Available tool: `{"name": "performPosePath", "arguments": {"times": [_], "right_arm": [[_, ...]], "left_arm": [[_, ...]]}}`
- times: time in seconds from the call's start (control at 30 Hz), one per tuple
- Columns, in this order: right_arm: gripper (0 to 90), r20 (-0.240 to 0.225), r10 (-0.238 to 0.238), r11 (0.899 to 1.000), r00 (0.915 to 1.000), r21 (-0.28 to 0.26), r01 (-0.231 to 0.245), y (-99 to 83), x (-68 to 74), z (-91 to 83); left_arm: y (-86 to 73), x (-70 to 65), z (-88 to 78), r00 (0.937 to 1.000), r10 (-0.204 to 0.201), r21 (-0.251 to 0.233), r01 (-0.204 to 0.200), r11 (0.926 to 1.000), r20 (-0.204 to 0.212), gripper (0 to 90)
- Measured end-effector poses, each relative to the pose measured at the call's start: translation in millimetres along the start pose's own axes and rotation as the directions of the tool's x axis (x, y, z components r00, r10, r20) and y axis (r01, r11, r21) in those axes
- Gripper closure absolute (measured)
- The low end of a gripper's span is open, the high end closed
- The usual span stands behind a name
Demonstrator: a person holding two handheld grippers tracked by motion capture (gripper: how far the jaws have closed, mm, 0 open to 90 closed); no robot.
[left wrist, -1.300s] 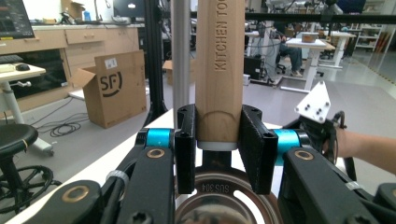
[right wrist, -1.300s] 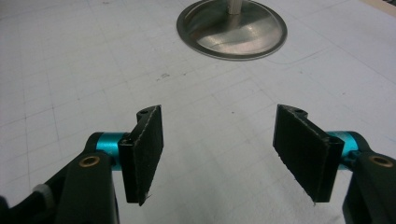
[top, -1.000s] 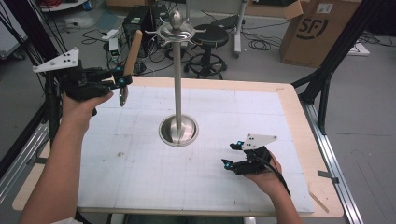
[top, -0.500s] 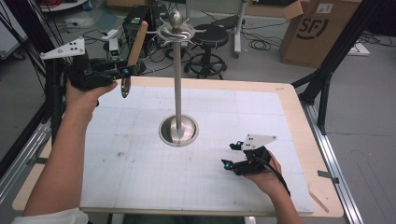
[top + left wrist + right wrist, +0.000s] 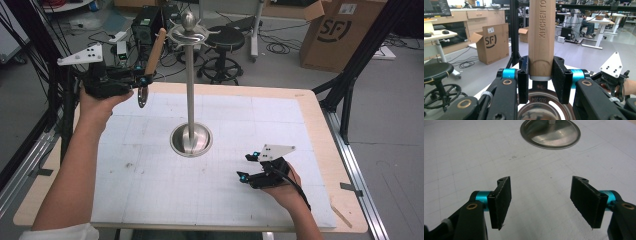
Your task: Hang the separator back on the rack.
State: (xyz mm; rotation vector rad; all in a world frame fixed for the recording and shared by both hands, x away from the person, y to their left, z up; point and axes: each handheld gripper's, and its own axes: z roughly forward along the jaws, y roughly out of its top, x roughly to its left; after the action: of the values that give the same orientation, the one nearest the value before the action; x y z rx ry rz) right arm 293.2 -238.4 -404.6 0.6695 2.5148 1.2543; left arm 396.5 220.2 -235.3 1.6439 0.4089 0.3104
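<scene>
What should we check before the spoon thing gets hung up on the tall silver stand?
1. Left gripper clamped on the wooden handle: ok, both jaws press its sides.
2. Utensil raised near the top hooks of the stand: ok, though it is left of them, not on one.
3. Hanging hole lined up with a hook: cannot tell.
4. Stand base flat on the white mat: ok.
5. Right gripper out of the way: ok, low over the mat, jaws open and empty.
</scene>
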Motion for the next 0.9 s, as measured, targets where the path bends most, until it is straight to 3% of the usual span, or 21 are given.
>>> {"name": "performPosePath", "arguments": {"times": [0.53,0.9], "right_arm": [[32.5,-0.005,-0.007,1.000,1.0000,-0.001,0.007,0.6,0.3,1.6],[32.5,-0.004,-0.009,1.000,0.9999,-0.009,0.009,0.3,-0.8,0.0]], "left_arm": [[-5.6,0.3,21.8,0.9996,-0.021,0.031,0.020,0.9993,0.019,68.6],[-13.9,4.8,8.8,0.9955,-0.070,0.070,0.075,0.9947,-0.064,46.3]]}}
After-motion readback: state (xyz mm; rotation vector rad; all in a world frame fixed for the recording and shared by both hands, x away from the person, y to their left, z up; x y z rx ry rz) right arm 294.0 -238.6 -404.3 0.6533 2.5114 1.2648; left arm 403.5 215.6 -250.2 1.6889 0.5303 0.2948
